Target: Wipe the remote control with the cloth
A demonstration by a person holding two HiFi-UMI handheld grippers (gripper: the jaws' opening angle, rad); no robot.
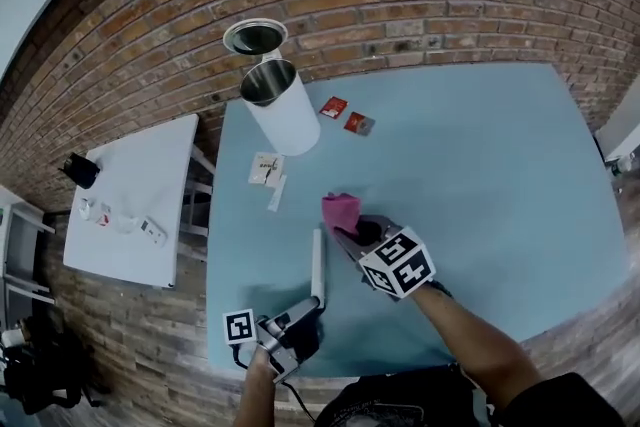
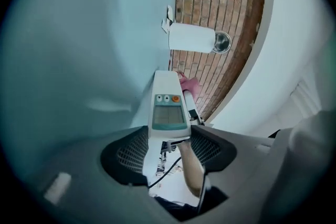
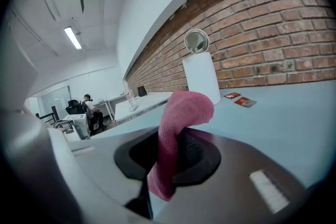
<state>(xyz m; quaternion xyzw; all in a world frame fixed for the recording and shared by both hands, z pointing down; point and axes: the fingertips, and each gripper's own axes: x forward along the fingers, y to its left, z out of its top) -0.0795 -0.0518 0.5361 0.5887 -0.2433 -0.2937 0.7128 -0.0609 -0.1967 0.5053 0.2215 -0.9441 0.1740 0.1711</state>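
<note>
Your left tongs point(image 1: 303, 313) clench the near end of the white remote point(image 2: 168, 105), held on edge over the blue table point(image 1: 490, 185). Your right tongs point(image 1: 348, 233) clench the pink cloth point(image 3: 177, 123), just beside the remote's far end. Only the left gripper view shows the remote's grey screen, two arrow keys and orange power key. Print on the red packets point(image 1: 346, 116) is too small to read.
</note>
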